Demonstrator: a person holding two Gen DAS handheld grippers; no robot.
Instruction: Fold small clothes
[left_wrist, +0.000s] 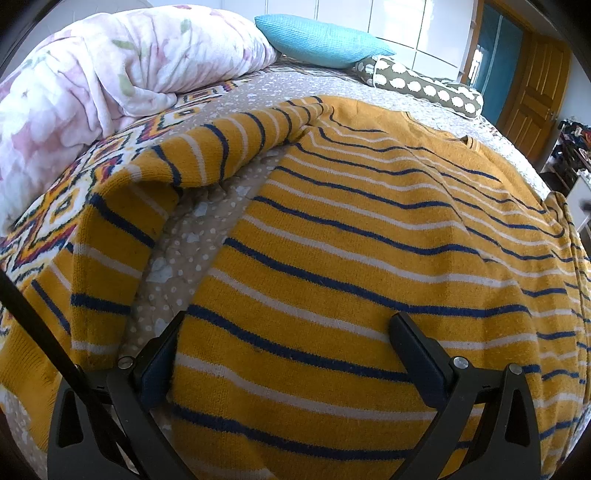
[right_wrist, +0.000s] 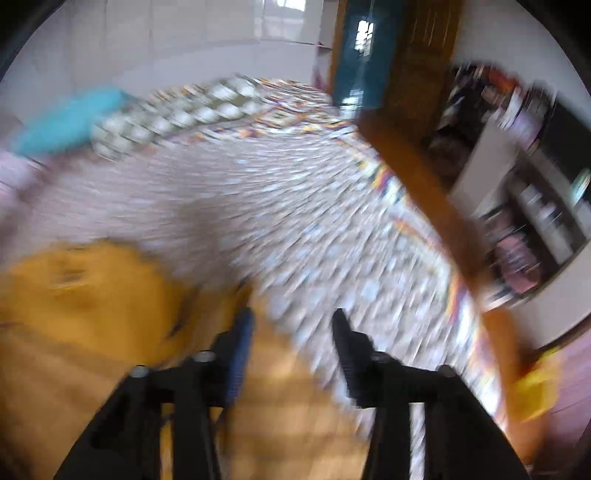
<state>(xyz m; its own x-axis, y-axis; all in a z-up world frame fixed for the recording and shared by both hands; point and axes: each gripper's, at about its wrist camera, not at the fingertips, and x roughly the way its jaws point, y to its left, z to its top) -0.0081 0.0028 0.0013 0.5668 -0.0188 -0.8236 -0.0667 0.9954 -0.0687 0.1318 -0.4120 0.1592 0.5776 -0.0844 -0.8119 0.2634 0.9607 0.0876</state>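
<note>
A mustard-yellow knitted sweater (left_wrist: 362, 236) with navy and white stripes lies spread flat on the bed. Its left sleeve (left_wrist: 207, 147) stretches out to the left and hangs down the near side. My left gripper (left_wrist: 288, 325) is open, its fingers straddling the lower hem area of the sweater, holding nothing. The right wrist view is heavily motion-blurred. There my right gripper (right_wrist: 293, 321) is open over the yellow sweater's edge (right_wrist: 92, 295), where the knit meets the dotted bedspread (right_wrist: 295, 206). It holds nothing.
A floral duvet (left_wrist: 92, 74) is bunched at the back left, with a turquoise pillow (left_wrist: 321, 38) and a dotted bolster (left_wrist: 424, 85) behind the sweater. A wooden door (left_wrist: 535, 88) and cluttered shelves (right_wrist: 524, 206) stand to the right of the bed.
</note>
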